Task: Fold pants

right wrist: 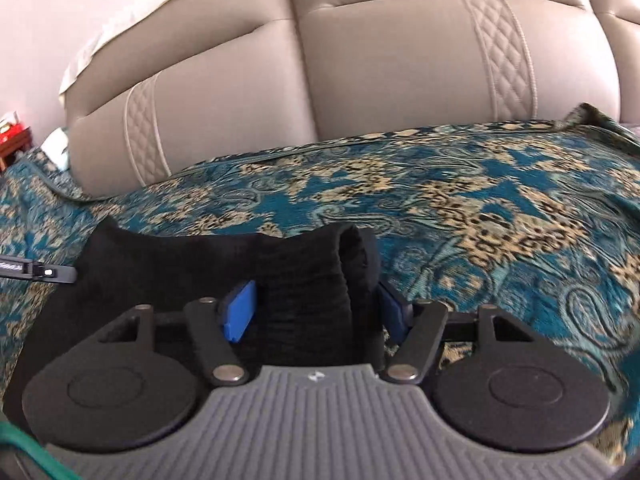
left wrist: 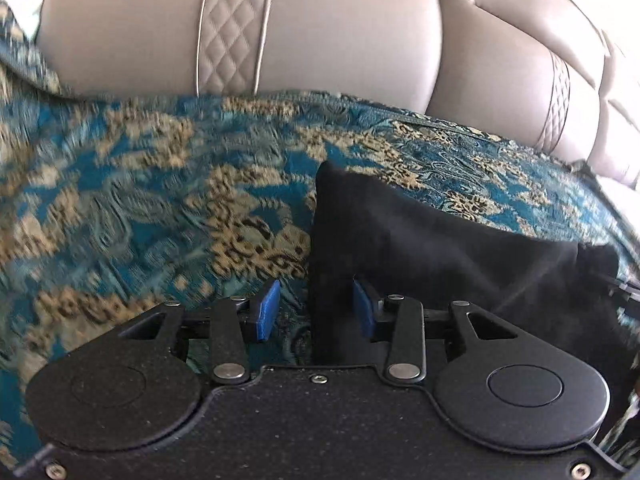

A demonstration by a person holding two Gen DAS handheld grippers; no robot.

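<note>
2 grippers are sharing 1 garment here, and the coming move is turning on how the black pants (left wrist: 440, 240) are lying between them. The left gripper (left wrist: 316, 308) is standing with its jaws spread, its blue pads (left wrist: 267, 309) well apart; a dark edge of the pants is running up through the gap close against the right-hand pad, with bare cover showing beside the left-hand pad, so nothing is being pinched. From there the cloth is spreading away to the right of the jaws and slightly ahead. The right gripper (right wrist: 316, 312) is likewise spread, with the ribbed, bunched end of the pants (right wrist: 304, 280) sitting in the gap, close to both pads, and I am judging it unclamped. From those jaws the cloth is stretching to the left. So the long axis is seemingly running side to side, each gripper being at 1 end, neither nearer. Under everything the teal patterned cover (left wrist: 140, 200) is lying, and beyond it the beige sofa back (right wrist: 400, 72) is rising. Closing both pairs looks like the next step.
</note>
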